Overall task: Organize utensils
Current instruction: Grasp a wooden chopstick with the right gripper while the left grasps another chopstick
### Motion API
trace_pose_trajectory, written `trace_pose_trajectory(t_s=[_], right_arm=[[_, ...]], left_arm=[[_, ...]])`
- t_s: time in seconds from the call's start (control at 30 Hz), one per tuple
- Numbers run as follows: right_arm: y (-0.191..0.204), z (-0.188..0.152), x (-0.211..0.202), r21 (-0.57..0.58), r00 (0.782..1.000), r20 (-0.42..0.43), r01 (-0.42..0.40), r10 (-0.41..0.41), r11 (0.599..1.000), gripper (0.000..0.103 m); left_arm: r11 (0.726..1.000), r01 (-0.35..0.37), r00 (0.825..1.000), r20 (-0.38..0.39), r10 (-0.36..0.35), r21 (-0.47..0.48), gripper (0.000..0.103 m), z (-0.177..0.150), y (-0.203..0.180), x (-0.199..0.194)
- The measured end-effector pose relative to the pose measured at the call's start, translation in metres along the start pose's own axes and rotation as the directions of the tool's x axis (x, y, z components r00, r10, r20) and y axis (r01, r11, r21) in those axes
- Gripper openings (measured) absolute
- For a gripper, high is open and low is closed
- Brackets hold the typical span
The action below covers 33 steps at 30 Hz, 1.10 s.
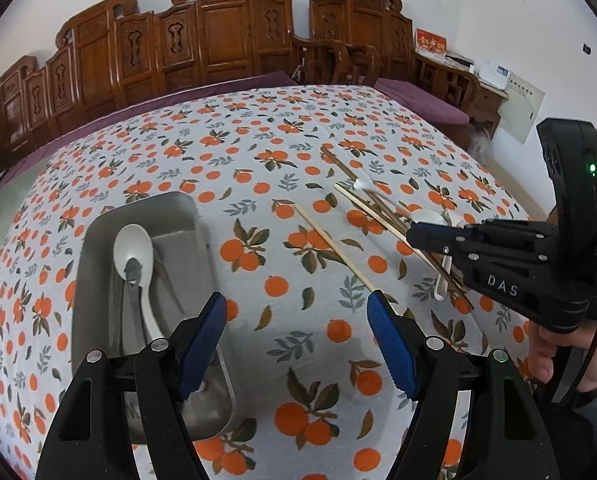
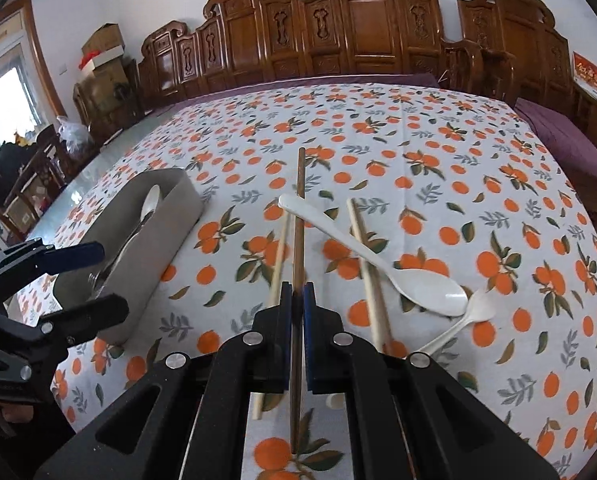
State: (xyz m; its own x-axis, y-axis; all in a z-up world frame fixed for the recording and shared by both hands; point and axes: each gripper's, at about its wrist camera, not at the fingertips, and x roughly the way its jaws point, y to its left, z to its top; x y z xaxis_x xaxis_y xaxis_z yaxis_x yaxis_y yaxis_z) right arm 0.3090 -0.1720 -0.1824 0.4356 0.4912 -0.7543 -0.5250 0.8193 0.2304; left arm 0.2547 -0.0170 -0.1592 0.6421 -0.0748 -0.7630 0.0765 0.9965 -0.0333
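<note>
Right claw (image 2: pixel 298 294) pinches a dark chopstick (image 2: pixel 299 200), blue pads pressed on it; left claw (image 1: pixel 296 308) spread, empty, just right of grey tray (image 1: pixel 178 216) holding a white spoon (image 1: pixel 134 252). More spoons (image 2: pixel 378 260) and pale chopsticks (image 2: pixel 368 276) lie on the table (image 2: pixel 498 200) right of the tray

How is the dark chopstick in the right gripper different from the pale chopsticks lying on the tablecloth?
The dark chopstick is deep brown; the pale chopsticks are light tan. The dark chopstick is clamped between the shut pads of the right gripper, while the pale chopsticks lie loose on the tablecloth, ungripped. One pale chopstick is crossed by a white spoon; the dark one passes above that spoon's handle. Both are slim, straight sticks.
</note>
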Motion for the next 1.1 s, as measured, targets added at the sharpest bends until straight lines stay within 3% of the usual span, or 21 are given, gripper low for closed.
trace_pose_trajectory(t_s=[0.43,0.57,0.93,1.0,1.07,1.1], right_arm=[[-0.024,-0.004,0.006,0.063,1.0,-0.017,-0.025,0.026,0.998,0.006],[-0.027,-0.005,0.004,0.076,1.0,-0.011,-0.027,0.028,0.997,0.006],[-0.03,-0.005,0.002,0.081,1.0,-0.01,-0.026,0.027,0.996,0.006],[-0.029,-0.006,0.003,0.082,1.0,-0.012,-0.024,0.025,0.996,0.006],[-0.028,-0.006,0.003,0.085,1.0,-0.015,-0.022,0.023,0.996,0.006],[-0.027,-0.005,0.003,0.084,1.0,-0.013,-0.022,0.024,0.996,0.006]], left_arm=[[1.0,0.008,0.996,-0.091,-0.005,0.026,0.053,0.015,-0.04,0.057],[1.0,0.013,0.992,-0.124,-0.011,0.014,0.045,0.018,-0.041,0.076],[1.0,0.006,0.985,-0.173,-0.004,0.01,0.035,0.018,-0.044,0.1],[1.0,-0.006,0.984,-0.178,0.008,0.011,0.025,0.015,-0.041,0.098],[1.0,-0.003,0.981,-0.196,0.005,0.009,0.007,0.013,-0.038,0.096],[1.0,0.002,0.978,-0.208,0.001,0.014,0.006,0.012,-0.037,0.095]])
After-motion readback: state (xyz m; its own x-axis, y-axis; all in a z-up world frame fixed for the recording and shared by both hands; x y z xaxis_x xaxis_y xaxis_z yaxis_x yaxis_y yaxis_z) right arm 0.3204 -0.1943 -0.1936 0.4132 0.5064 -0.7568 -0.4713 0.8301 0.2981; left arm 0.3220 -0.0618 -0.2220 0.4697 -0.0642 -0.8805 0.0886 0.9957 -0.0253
